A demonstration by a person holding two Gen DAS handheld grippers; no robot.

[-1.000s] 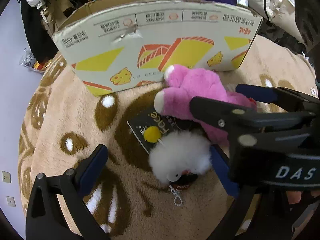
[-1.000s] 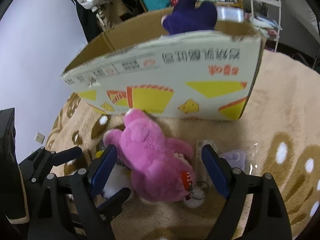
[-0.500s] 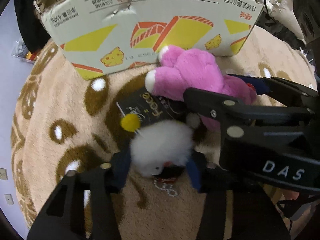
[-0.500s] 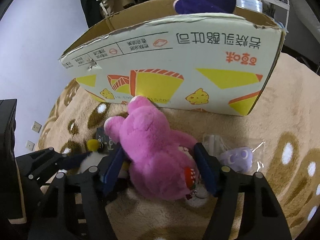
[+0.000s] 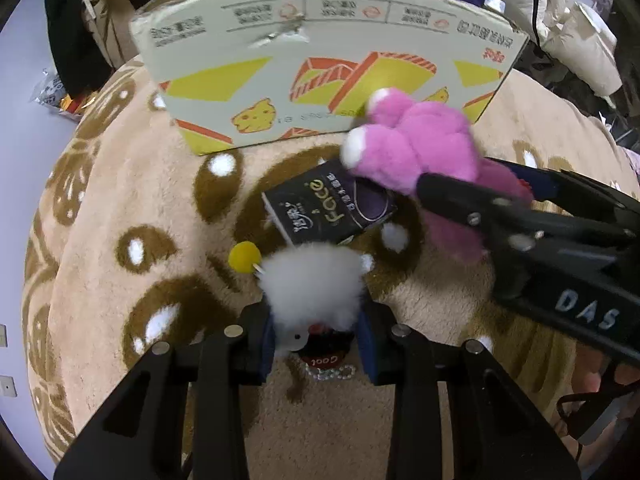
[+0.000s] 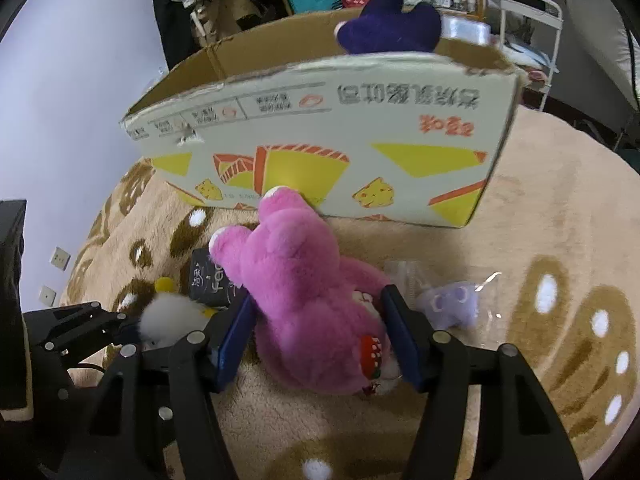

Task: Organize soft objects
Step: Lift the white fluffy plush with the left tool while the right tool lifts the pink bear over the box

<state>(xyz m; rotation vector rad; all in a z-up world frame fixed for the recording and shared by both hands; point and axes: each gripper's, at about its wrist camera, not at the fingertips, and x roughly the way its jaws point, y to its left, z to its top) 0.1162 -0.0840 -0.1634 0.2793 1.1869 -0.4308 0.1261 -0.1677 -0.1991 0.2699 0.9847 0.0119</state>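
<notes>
My left gripper (image 5: 316, 336) is shut on a white fluffy toy (image 5: 314, 280) with a yellow pom-pom (image 5: 244, 256), held just above the beige rug (image 5: 120, 208). My right gripper (image 6: 320, 332) is shut on a pink plush bear (image 6: 304, 292), lifted off the rug; the bear also shows in the left wrist view (image 5: 416, 156). An open cardboard box (image 6: 328, 148) stands right behind both toys, with a dark purple plush (image 6: 390, 24) inside it. The white toy shows at the left of the right wrist view (image 6: 172, 316).
A black tissue pack (image 5: 328, 208) lies on the rug between the toys. A small lilac toy in a clear bag (image 6: 452, 304) lies right of the bear. Clothes, shelves and a rack stand behind the box.
Both grippers closed: the left on the white fluffy toy, the right on the pink bear. Both toys have lifted slightly, uncovering the black tissue pack.
</notes>
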